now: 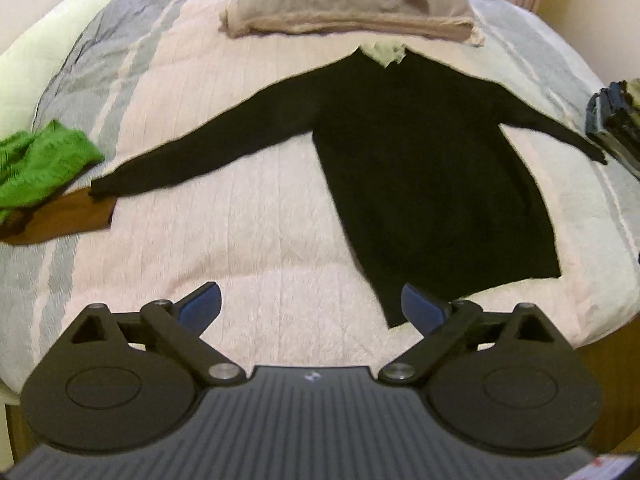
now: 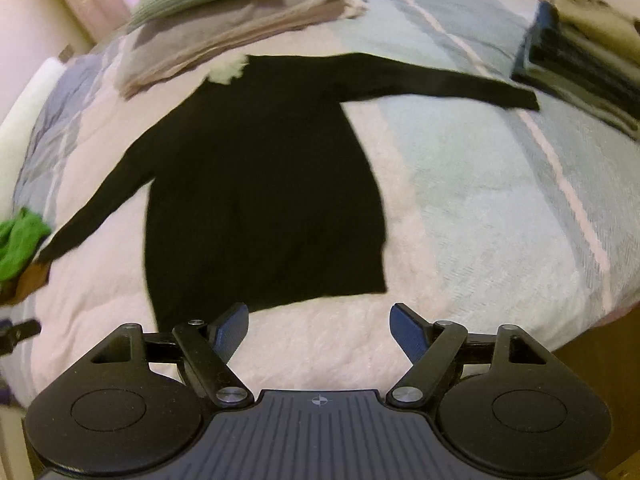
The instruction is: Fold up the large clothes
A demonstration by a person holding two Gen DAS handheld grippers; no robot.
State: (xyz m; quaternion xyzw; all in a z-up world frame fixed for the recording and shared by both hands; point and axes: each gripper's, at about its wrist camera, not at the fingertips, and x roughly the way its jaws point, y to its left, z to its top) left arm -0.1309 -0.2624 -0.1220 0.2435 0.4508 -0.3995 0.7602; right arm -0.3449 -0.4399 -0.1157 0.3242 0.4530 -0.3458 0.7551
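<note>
Knitwear fills the left wrist view: a black long-sleeved sweater [image 1: 432,184] lies flat on the bed [image 1: 248,240], collar towards the far end, hem nearest the camera, both sleeves stretched out sideways. Laid out like this, it looks ready for folding, with every edge reachable and no layer yet doubled over. The left gripper [image 1: 310,306] hovers above the near edge of the bed, its jaws wide apart with nothing between them; one blue pad shows over the hem corner, but whether it touches the cloth cannot be told. A stack of folded beige and green blankets [image 1: 352,8] sits just past the collar. A green garment [image 1: 36,164] lies on a brown one [image 1: 68,216] beside the left cuff, and a pile of dark folded clothes [image 1: 616,120] sits by the right cuff, probably the finished items kept out of the working area.

From the right wrist view the same sweater [image 2: 264,184] lies spread on the pink and pale blue bedspread [image 2: 480,208], its right sleeve running out towards the dark folded pile [image 2: 580,64]. The right gripper [image 2: 320,324] hangs over the bedspread just below the hem, jaws apart and empty. Both tools stand clear of the fabric, so the fold has, by my judgement, not started; a sleeve or a hem corner would be the likely first hold.
</note>
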